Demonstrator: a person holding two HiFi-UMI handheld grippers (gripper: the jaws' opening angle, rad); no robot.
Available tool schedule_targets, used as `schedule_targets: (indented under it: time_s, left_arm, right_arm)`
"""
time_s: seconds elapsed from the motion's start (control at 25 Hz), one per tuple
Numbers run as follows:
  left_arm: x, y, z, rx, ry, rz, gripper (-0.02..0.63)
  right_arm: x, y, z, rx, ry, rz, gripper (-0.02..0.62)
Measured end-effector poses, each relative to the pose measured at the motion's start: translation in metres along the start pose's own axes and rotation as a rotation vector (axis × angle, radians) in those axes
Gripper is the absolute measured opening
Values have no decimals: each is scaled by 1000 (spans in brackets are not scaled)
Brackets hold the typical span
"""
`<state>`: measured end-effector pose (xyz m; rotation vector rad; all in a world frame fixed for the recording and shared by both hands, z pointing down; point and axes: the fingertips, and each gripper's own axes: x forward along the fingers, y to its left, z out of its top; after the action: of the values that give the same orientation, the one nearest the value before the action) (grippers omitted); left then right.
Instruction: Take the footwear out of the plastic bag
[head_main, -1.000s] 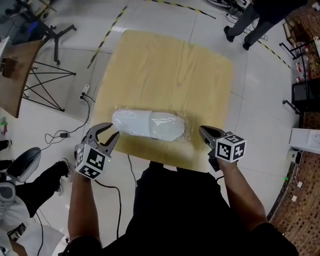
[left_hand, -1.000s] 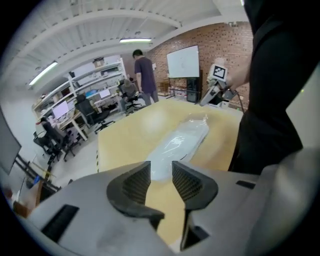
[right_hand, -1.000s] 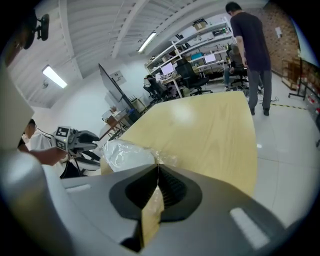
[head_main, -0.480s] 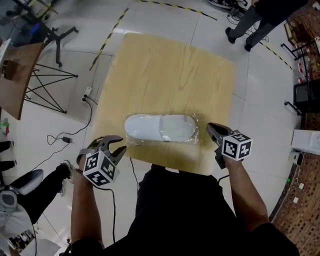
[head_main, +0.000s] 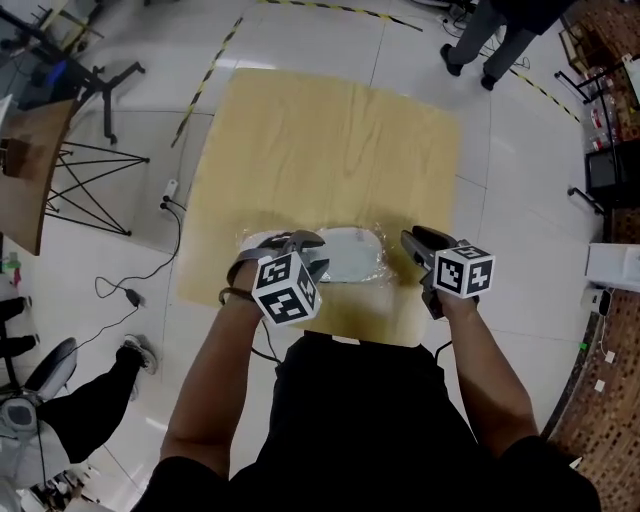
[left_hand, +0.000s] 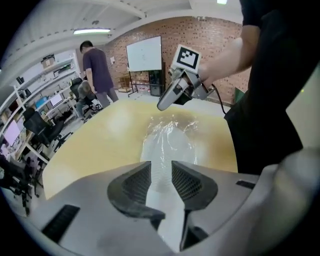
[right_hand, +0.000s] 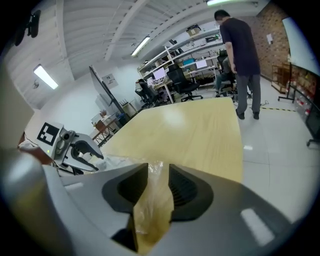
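A white slipper (head_main: 355, 255) lies in a clear plastic bag (head_main: 378, 268) near the front edge of the wooden table (head_main: 330, 140). My left gripper (head_main: 300, 243) points down over the slipper's left part. Its jaws have just been opening and stand open, and in the left gripper view the bagged slipper (left_hand: 167, 142) shows in the gap of that gripper (left_hand: 161, 167). My right gripper (head_main: 412, 238) is at the bag's right end. Its jaws have just been opening too. In the right gripper view crumpled bag film (right_hand: 152, 200) hangs loosely between the jaws of that gripper (right_hand: 159, 172).
Two people's legs (head_main: 490, 40) stand beyond the table's far right corner. On the floor to the left are cables (head_main: 150, 260), a folding stand (head_main: 90, 170) and a seated person's shoe (head_main: 130, 350). Shelves and office chairs (right_hand: 180, 80) fill the background.
My left gripper has swung right from off the table's front left corner onto the bagged slipper. The right gripper has stayed at the bag's right end, shifting only slightly.
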<state>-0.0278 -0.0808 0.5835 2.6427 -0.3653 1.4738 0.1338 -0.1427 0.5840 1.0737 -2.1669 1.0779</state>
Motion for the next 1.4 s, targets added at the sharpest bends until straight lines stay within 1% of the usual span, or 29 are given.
schedule_targets:
  time_s: [0.08,0.16,0.2,0.28,0.4,0.52,0.6,0.68,0.72,0.76,0.8,0.88,0.96,1.0,1.04,1.08,1.12,1.16,1.24,1.32,1.4]
  left_arm:
    - [11,0,-5,-15,25,35,93]
    - [14,2,-11,-75,12,78,54]
    - [14,1,-14,-107,-4,93,46]
    - [10,-2,-17,-153,-31,116,34]
    - [4,-9,-19,-190,-32,123,31]
    - [-5,-21,-21,-189,-27,70,26]
    - [-10,-31,-24,-169,-19,36,25]
    - [-13,-35,-29,-171,-12,38,23]
    - [-13,-35,-31,-182,-8,46,25]
    - [-13,-35,-33,-193,-3,55,25]
    - [-13,-35,-35,-202,2,63,25]
    - [-12,-35,-37,-215,4,77,25]
    - [-13,-34,-38,-219,2,90,25]
    - [-14,-33,-37,-215,-1,97,25]
    - [-15,-32,-36,-208,-4,106,25]
    - [-17,-31,-35,-199,-9,116,29]
    - [-19,-29,-32,-191,-15,125,34]
    - [-20,-29,-29,-184,-22,132,37]
    - [-22,-28,-23,-174,-35,140,42]
    - [-23,-26,-19,-163,-40,145,43]
    - [-26,-25,-17,-149,-38,151,48]
  right_arm:
    - [0,-8,4,47,-30,2,130]
    - [-1,-11,10,99,-64,27,130]
    - [0,-10,12,110,-73,39,130]
    - [2,-8,13,102,-72,65,130]
    - [6,3,14,48,-58,113,129]
    - [12,20,9,-79,-13,143,135]
    - [19,33,-1,-178,42,165,141]
    - [25,47,-14,-263,100,197,141]
    - [27,53,-20,-288,121,217,138]
    - [28,57,-24,-301,136,228,119]
    - [29,57,-28,-307,146,220,85]
    - [29,44,-30,-300,146,144,3]
    - [24,24,-25,-242,105,42,2]
    - [19,15,-22,-199,77,2,2]
    - [13,11,-21,-160,55,-18,2]
    - [7,12,-22,-136,43,-14,2]
    - [2,18,-26,-130,41,9,10]
    - [-3,27,-32,-137,49,41,38]
    - [-12,46,-52,-173,90,98,65]
    - [-15,63,-77,-235,157,133,80]
    - [-14,76,-102,-345,224,143,85]
